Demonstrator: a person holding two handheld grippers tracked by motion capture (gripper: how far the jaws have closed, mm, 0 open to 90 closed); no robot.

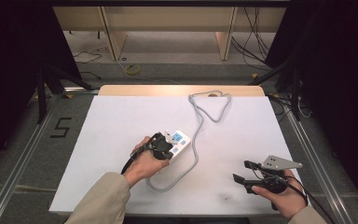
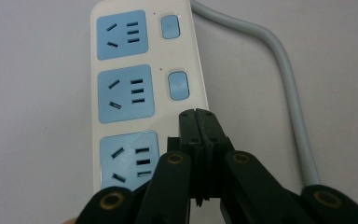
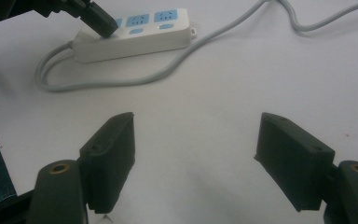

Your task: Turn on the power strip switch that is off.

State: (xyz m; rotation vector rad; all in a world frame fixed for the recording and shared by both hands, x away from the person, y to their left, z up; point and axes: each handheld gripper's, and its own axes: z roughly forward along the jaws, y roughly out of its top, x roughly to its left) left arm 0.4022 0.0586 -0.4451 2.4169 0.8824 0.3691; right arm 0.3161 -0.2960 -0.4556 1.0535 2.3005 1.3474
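Observation:
A white power strip [image 2: 121, 93] with three blue sockets lies on the white table; I also see the power strip [image 1: 181, 141] left of the table's centre and, from its side, the power strip [image 3: 135, 39]. Two blue switches [image 2: 178, 85] show beside the farther sockets. My left gripper [image 2: 199, 114] is shut with nothing between its jaws, its tips down on the strip beside the nearest socket. The left gripper [image 1: 165, 145] covers the strip's near end. My right gripper [image 3: 196, 140] is open and empty above bare table, apart from the strip. The right gripper [image 1: 242, 171] is at the front right.
The strip's grey cable [image 1: 196, 140] loops round its near end, runs back along its right side and coils at the table's far edge [image 1: 209, 105]. The cable [image 3: 168, 70] lies between the right gripper and the strip. Floor cables and stands surround the table.

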